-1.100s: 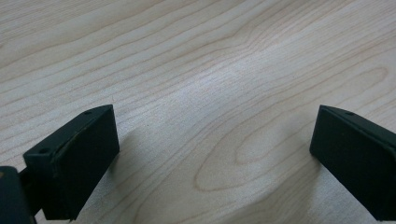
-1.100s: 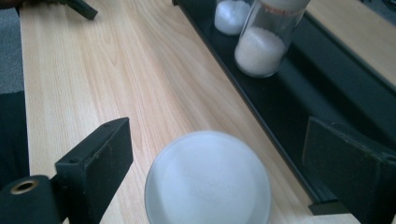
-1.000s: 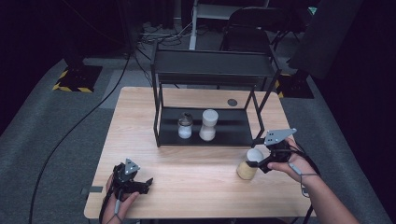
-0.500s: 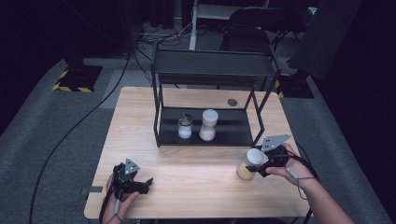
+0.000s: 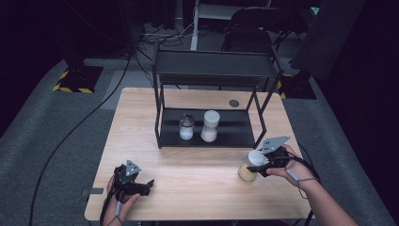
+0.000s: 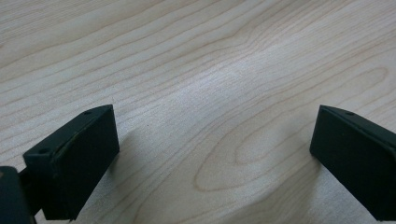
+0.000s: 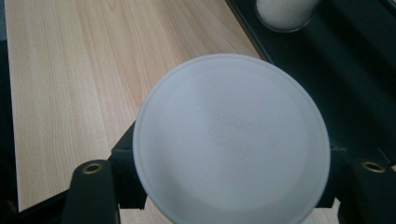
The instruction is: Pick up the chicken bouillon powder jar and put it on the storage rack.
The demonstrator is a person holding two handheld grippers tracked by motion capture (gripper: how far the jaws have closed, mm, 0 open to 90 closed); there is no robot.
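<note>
Right gripper view shows the right gripper [image 7: 231,186], jaws just closed, clamping the jar's white lid [image 7: 231,140], while left gripper view shows the left gripper [image 6: 210,163] gaping wide over bare table [image 6: 210,70].

Two jars [image 5: 186,127] [image 5: 210,126] stand on the black rack's [image 5: 214,75] lower shelf

Floor: grey carpet [image 5: 61,132], black cable [image 5: 70,136] trailing | Worktop [image 5: 188,165]: light wood | Black two-tier rack [image 5: 214,70] on worktop | Rear: dark chair [image 5: 249,33], hazard-striped base [image 5: 75,77] | Surroundings: dim, unlit
</note>
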